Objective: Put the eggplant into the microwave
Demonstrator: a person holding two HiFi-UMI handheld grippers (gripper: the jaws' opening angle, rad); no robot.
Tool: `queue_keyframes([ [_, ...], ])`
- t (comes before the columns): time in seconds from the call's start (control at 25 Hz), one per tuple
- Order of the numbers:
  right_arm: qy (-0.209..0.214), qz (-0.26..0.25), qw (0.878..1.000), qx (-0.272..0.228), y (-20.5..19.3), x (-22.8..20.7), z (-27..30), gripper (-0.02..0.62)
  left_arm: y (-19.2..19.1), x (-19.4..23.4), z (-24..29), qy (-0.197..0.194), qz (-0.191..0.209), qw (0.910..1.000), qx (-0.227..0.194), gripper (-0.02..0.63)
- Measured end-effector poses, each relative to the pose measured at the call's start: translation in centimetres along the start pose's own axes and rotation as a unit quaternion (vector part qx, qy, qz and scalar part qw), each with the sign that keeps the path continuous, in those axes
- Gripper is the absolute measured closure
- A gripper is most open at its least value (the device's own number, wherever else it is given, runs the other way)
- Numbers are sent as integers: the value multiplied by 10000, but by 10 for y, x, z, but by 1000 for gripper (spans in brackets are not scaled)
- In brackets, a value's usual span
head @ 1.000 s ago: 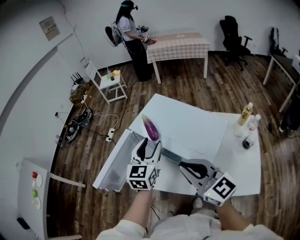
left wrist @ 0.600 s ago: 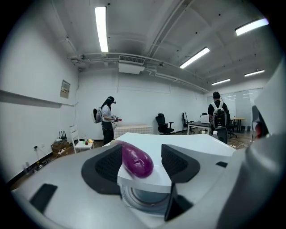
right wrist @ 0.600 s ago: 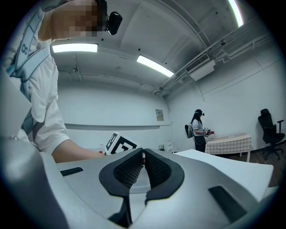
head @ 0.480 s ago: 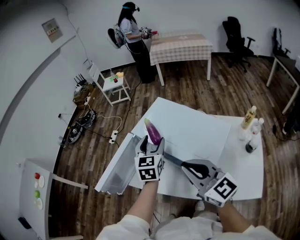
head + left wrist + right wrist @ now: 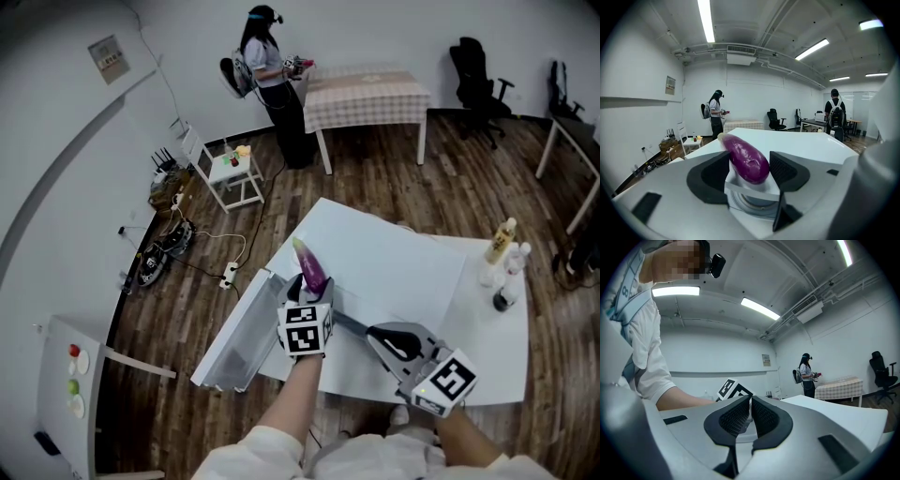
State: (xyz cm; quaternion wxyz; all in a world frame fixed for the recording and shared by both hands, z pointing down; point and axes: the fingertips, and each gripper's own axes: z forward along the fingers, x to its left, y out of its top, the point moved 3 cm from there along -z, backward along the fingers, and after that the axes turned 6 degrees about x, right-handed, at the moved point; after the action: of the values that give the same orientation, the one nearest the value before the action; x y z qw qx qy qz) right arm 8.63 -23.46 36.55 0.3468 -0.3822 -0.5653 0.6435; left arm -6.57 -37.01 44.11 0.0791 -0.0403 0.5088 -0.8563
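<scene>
Your left tongs have just been opening and now stand wide. Their ribbed black pads flank the smooth, glossy purple eggplant, which lies lengthwise between them near the left edge of the flat white table. Your right tongs are pinched almost together, with nothing between them.

The left gripper fingers, just opened, flank a purple eggplant.
</scene>
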Motion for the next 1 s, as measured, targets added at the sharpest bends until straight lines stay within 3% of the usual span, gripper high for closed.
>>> queue_keyframes([
  [0.24, -19, -4, 10000, 45, 1, 4, 2, 560, -6, 4, -8, -231, 154, 9996, 58, 357],
  [0.4, -65, -23, 10000, 53, -1, 3, 3, 560, -7, 1, -15, -554, 370, 9977, -115, 367],
  [0.64, -65, -32, 9998, 175, -5, 9, 8, 560, -16, -2, -30, -994, 240, 9941, -375, 371],
  [0.76, -79, -24, 9998, 197, -7, 13, 8, 560, -18, -8, -39, -1393, 250, 9881, -604, 371],
  [1.0, -151, -17, 9997, 213, -9, 13, 9, 560, -28, -26, -47, -2367, 401, 9676, -788, 371],
])
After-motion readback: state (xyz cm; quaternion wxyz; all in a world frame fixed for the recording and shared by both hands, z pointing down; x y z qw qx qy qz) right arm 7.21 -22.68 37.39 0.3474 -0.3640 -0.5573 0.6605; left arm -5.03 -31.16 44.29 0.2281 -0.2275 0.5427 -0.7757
